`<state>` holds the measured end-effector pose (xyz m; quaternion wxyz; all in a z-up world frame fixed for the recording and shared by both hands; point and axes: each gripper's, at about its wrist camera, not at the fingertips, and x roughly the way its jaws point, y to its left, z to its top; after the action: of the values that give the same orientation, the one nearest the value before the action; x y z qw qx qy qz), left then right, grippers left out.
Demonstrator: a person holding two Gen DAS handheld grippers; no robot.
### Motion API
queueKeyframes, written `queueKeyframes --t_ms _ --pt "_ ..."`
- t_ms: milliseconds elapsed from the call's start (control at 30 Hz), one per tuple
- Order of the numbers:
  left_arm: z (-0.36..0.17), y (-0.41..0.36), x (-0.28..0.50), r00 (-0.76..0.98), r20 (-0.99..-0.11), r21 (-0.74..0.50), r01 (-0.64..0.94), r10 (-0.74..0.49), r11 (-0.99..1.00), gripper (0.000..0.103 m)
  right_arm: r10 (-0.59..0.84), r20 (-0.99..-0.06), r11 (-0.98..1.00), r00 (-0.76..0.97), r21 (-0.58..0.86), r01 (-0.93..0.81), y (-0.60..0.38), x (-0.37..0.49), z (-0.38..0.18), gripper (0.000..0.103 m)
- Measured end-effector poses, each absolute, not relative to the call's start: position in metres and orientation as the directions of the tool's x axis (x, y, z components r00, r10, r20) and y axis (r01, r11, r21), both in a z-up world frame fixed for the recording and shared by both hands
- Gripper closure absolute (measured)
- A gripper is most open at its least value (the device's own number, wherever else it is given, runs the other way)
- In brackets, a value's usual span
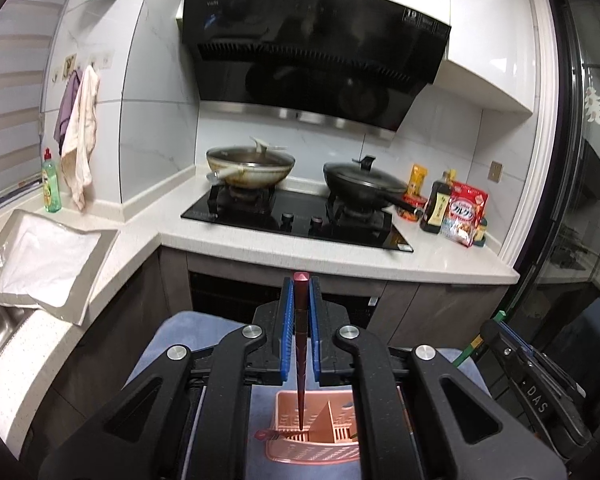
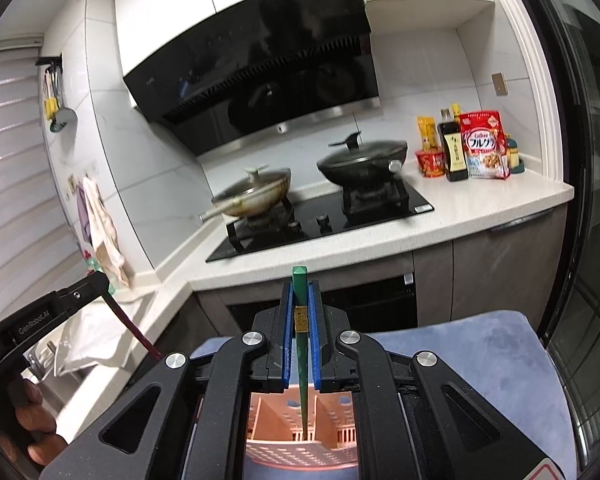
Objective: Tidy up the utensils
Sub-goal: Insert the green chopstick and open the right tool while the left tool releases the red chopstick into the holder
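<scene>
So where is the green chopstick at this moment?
In the right wrist view the green chopstick stands clamped in the right hand-held gripper, its tip pointing down into the pink utensil basket on the blue cushion.

Both wrist views look forward over a pink basket (image 1: 314, 432), seemingly close below, sharing the stove (image 1: 296, 216).

Glossy black range hood (image 1: 316, 60), speckled matt countertop (image 1: 440, 260), perforated pink plastic basket (image 1: 320, 428), blue velvety cloth (image 2: 480, 344)
</scene>
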<state>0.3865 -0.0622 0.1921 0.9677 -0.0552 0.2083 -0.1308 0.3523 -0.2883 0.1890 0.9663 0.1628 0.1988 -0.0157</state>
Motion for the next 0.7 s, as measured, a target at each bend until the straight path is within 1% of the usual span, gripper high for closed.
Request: queueKeyframes --t_ms 133,200,233,267,300,333,367,500,567,700 --pt "0.184 -0.065 0.388 0.87 -0.41 -0.152 0.23 -0.273 0.961 0.096 0.038 -0.413 0.949 0.91 0.301 0.097 -0.286 0.356 0.18 0.096" --pt "0.182 -0.065 0.388 0.868 -0.413 -0.151 0.233 -0.275 0.961 0.091 0.031 -0.409 0.951 0.912 0.294 0.099 -0.285 0.354 0.18 0.089" --pt "0.182 -0.065 0.388 0.869 -0.415 -0.148 0.227 -0.269 0.963 0.08 0.027 -0.407 0.952 0.913 0.29 0.101 -0.285 0.352 0.181 0.088" --pt "0.182 -0.064 0.387 0.871 -0.416 -0.147 0.22 -0.262 0.964 0.064 0.026 -0.405 0.952 0.914 0.29 0.101 -0.285 0.352 0.182 0.083" --pt "0.183 -0.063 0.386 0.875 -0.411 -0.149 0.213 -0.257 0.966 0.058 0.025 -0.4 0.951 0.916 0.291 0.101 -0.286 0.35 0.183 0.076" --pt "0.183 -0.062 0.385 0.88 -0.405 -0.148 0.205 -0.248 0.968 0.05 0.022 -0.393 0.951 0.919 0.293 0.102 -0.287 0.348 0.186 0.074" --pt "0.185 -0.061 0.383 0.885 -0.399 -0.146 0.199 -0.241 0.969 0.048 0.022 -0.387 0.95 0.922 0.295 0.102 -0.288 0.346 0.187 0.071" --pt "0.188 -0.059 0.377 0.884 -0.402 -0.141 0.197 -0.238 0.97 0.047 0.022 -0.372 0.953 0.928 0.288 0.093 -0.288 0.337 0.197 0.068" --pt "0.189 -0.059 0.373 0.883 -0.405 -0.137 0.196 -0.236 0.971 0.041 0.025 -0.368 0.954 0.929 0.287 0.089 -0.287 0.332 0.201 0.066" --pt "0.192 -0.06 0.361 0.89 -0.397 -0.115 0.192 -0.223 0.975 0.04 0.024 -0.363 0.959 0.931 0.271 0.081 -0.284 0.32 0.206 0.065"
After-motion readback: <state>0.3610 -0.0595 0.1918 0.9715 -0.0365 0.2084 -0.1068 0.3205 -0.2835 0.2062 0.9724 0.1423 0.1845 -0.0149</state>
